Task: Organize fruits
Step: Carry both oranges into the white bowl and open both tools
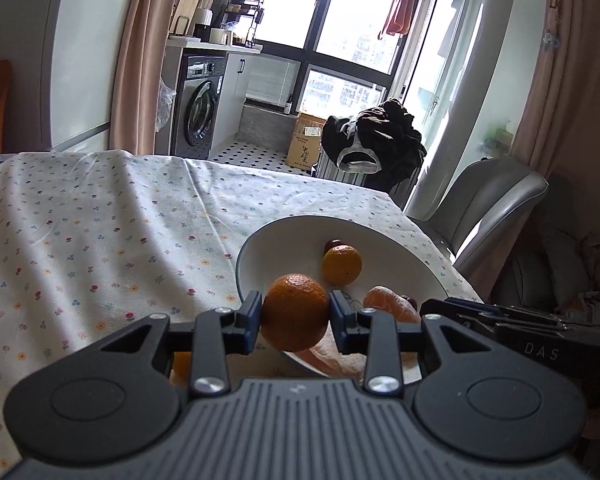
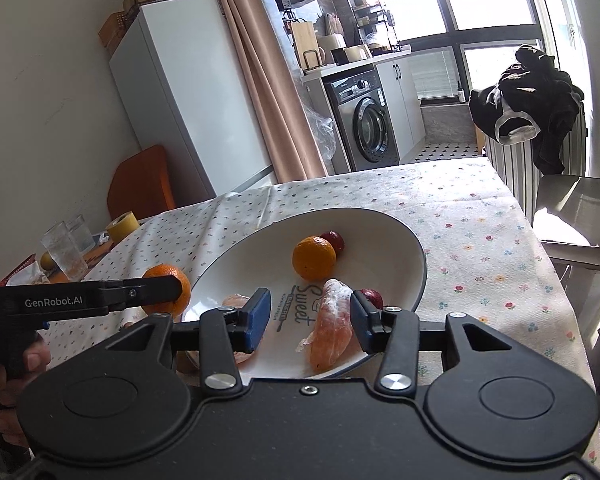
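Observation:
My left gripper (image 1: 296,314) is shut on a whole orange (image 1: 295,312) and holds it just above the near rim of a white bowl (image 1: 284,232). The right wrist view shows that same orange (image 2: 180,286) at the bowl's left rim, in the left gripper (image 2: 172,286). In the bowl (image 2: 400,256) lie a smaller orange (image 2: 314,258), two dark red fruits (image 2: 334,240) (image 2: 372,298) and peeled orange pieces (image 2: 334,326). My right gripper (image 2: 310,318) is open, low over the bowl's near edge, with a peeled piece showing between its fingers.
The bowl stands on a flowered tablecloth (image 1: 100,240). At the table's far left are drinking glasses (image 2: 66,248) and a yellow roll (image 2: 123,225). A grey chair (image 1: 496,204) stands at the right edge. A hand (image 2: 12,376) grips the left tool's handle.

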The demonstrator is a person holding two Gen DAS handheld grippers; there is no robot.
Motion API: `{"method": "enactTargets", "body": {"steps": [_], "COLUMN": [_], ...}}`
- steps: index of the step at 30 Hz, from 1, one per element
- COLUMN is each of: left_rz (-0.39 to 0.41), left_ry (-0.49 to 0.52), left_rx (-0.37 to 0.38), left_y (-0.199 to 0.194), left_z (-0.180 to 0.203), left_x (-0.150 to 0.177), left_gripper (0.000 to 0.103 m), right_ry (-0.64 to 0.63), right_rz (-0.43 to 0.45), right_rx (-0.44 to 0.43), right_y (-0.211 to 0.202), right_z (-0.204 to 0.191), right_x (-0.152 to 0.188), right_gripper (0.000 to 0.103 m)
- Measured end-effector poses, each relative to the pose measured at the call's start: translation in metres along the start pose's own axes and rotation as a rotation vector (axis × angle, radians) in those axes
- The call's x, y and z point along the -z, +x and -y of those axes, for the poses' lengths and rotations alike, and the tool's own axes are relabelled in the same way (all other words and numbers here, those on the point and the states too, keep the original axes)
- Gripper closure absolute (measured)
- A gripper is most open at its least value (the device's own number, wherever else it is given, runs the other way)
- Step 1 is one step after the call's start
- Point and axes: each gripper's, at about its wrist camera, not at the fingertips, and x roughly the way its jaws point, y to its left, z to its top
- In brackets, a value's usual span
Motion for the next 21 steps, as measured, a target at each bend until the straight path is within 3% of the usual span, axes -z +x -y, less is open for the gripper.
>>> {"method": "enactTargets", "body": {"steps": [10,16,21], "left_rz": [-0.019,-0.050,-0.036], "left_ry": [0.059,0.043,0.029], "left_rx": [0.077,0.110,0.060], "left_y": [0.016,0.024,0.017], "left_z": [0.038,0.041,0.030], "left_x": [-0.001,0.002,0.001], "left_gripper": [0.069,0.067,0.058], "right_ry": [0.041,0.042,0.032], "right_rz": [0.031,0.019,0.010], "right_rx": [0.041,0.040,0.031], "right_y": [-0.019,-0.017,-0.016], "right_z": [0.021,0.022,0.016], "right_x": [0.004,0.009,0.010], "right_gripper": [0.052,0.052,0.050]}}
